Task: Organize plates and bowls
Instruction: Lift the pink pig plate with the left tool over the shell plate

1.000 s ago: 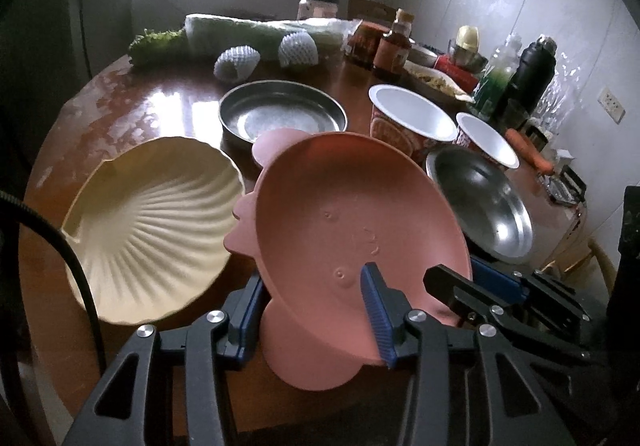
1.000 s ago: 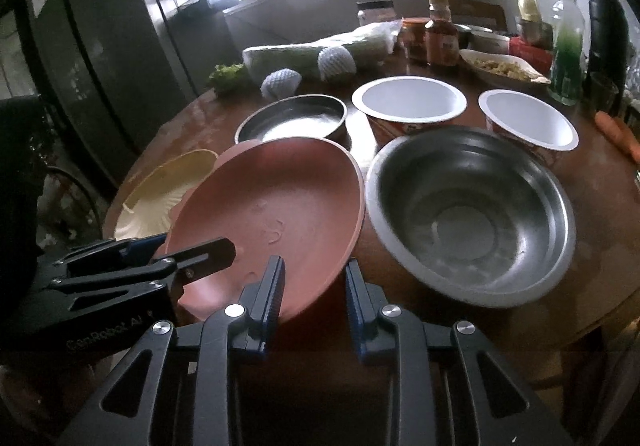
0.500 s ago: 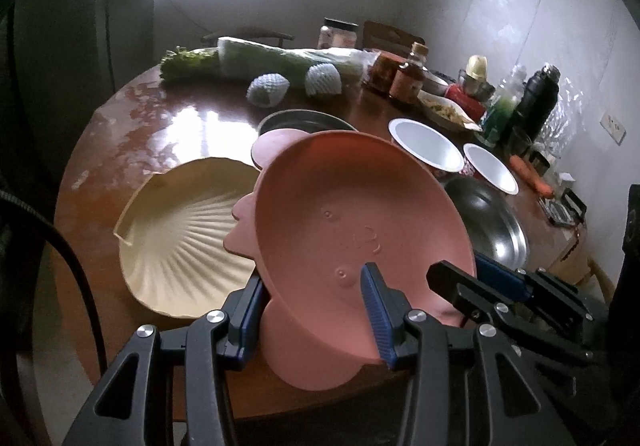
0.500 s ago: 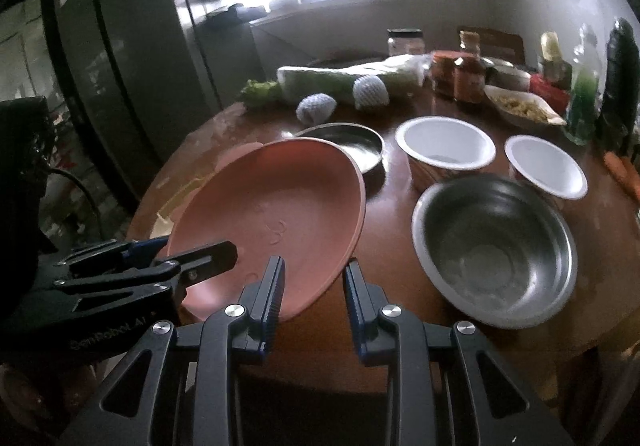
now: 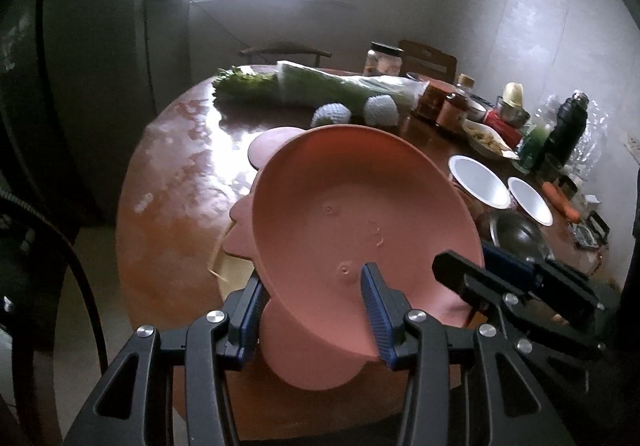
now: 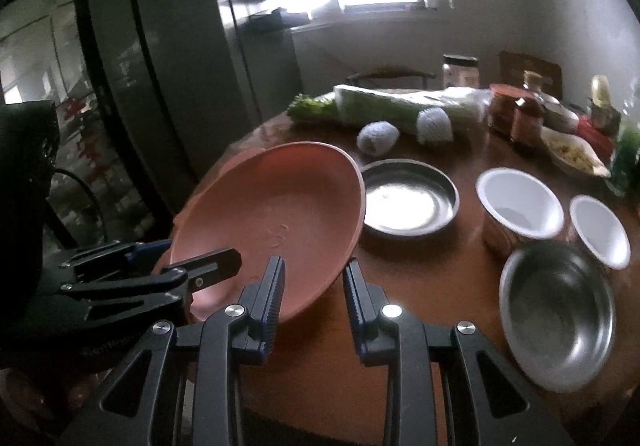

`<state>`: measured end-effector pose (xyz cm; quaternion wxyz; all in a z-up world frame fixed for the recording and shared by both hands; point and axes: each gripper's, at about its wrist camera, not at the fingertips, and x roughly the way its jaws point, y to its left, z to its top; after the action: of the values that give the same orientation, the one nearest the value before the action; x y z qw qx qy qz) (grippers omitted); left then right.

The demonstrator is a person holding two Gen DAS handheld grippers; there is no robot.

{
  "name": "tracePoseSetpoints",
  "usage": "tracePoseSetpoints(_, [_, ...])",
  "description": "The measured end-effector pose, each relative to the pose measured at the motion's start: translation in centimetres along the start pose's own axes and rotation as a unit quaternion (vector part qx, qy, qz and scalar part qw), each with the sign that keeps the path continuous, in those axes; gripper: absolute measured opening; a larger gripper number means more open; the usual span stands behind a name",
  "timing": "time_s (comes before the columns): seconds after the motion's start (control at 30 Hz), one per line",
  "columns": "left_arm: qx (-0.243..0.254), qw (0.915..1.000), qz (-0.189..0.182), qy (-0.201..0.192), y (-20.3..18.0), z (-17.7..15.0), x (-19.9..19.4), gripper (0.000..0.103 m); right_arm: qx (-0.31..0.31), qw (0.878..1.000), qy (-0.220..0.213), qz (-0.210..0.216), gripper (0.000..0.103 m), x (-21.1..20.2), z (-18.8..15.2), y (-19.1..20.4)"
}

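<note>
both the left gripper (image 5: 312, 310) and the right gripper (image 6: 314, 298) are clamped on the pink plate's (image 5: 352, 221) rim, above the bench (image 6: 440, 258).

1. The plate (image 5: 352, 213) I hold is salmon pink, with a faint embossed figure in its well.
2. My gripper fingers (image 5: 378, 320) are black with blue ribbed pads.
3. The table (image 6: 424, 266) is glossy reddish brown.
4. The two paper bowls (image 6: 520, 201) are white inside.
5. The round pan (image 6: 408, 201) and deep bowl (image 6: 560, 318) are bare silver metal.
6. The two wrapped fruits (image 6: 378, 137) carry white foam netting.
7. The vegetables (image 6: 380, 109) are green and pale.
</note>
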<state>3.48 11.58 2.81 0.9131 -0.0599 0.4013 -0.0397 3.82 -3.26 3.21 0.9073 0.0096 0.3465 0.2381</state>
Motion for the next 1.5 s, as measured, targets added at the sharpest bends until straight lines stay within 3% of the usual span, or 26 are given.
tracePoseSetpoints(0.2, [-0.007,0.9999,0.007,0.006,1.6,0.6,0.8,0.047,-0.007,1.0,-0.003,0.003,0.031,1.4,1.2,1.0])
tracePoseSetpoints(0.73, [-0.017,0.9993,0.009,0.032,2.3,-0.7,3.8,0.045,0.021,0.999,0.033,-0.005,0.031,4.2,-0.6,0.5])
tracePoseSetpoints(1.5, [-0.035,0.9987,0.019,0.033,4.1,-0.9,4.8,0.045,0.021,0.997,0.075,0.006,0.033,6.7,-1.6,1.6])
